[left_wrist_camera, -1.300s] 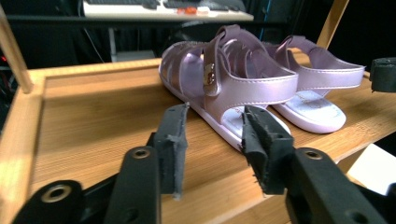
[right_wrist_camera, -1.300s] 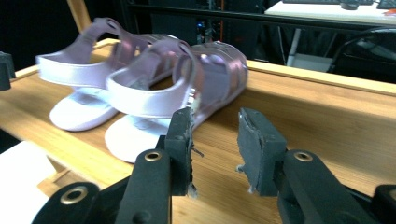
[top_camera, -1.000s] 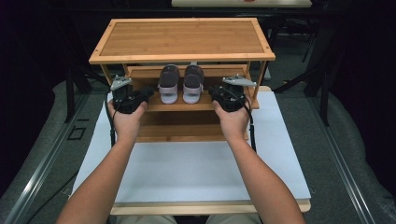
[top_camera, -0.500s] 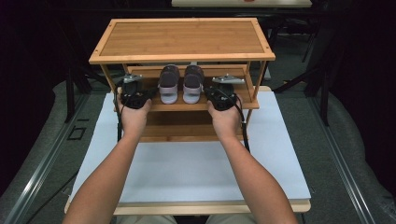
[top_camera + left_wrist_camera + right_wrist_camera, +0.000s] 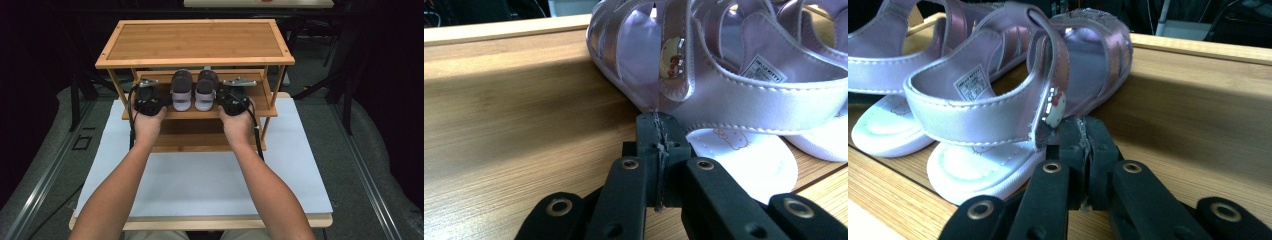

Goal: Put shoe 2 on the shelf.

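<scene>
On the rack's (image 5: 125, 114) middle shelf, two sandals (image 5: 181, 92) sit betw. the grippers. Left gripper (image 5: 659, 131) & right gripper (image 5: 1083, 134): jaws just closed, each pinching a strap edge, seen in gripper views, hidden from above.

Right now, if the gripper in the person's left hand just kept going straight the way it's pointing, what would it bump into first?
Most likely the left sandal. The left gripper has its jaws shut, and their tip sits right at that sandal's outer side strap; whether they already touch is hard to tell. Beyond it stands the other sandal on the shelf.
</scene>
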Tool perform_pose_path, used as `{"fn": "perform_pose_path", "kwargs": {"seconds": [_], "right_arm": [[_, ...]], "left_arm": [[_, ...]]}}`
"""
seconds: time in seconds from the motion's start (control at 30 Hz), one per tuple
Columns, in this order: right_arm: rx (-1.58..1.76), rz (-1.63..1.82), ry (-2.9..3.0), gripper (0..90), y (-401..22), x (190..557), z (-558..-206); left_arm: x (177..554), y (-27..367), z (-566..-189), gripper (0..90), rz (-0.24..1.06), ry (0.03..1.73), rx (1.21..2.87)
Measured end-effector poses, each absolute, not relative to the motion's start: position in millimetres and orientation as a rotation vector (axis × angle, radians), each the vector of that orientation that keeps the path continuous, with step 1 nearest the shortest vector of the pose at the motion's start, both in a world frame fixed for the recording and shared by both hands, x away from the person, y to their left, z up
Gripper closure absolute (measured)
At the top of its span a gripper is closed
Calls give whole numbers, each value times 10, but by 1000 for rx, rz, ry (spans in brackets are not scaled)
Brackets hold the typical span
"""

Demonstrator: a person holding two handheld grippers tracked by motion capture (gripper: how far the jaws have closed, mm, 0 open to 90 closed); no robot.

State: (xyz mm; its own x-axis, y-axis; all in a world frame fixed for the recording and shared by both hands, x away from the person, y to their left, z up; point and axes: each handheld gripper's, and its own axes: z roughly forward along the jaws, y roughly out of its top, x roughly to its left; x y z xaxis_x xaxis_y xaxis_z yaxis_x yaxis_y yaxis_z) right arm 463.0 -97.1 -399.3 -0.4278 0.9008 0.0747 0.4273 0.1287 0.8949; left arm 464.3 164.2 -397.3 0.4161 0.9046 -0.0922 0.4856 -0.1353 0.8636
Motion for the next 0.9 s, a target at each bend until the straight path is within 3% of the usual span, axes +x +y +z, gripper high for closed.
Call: {"fn": "perform_pose_path", "kwargs": {"seconds": [0.9], "right_arm": [[1320,1271,1935,900,-874,4703,-4017]], "left_arm": [[4724,1539,-3923,900,594,1141,1823]]}}
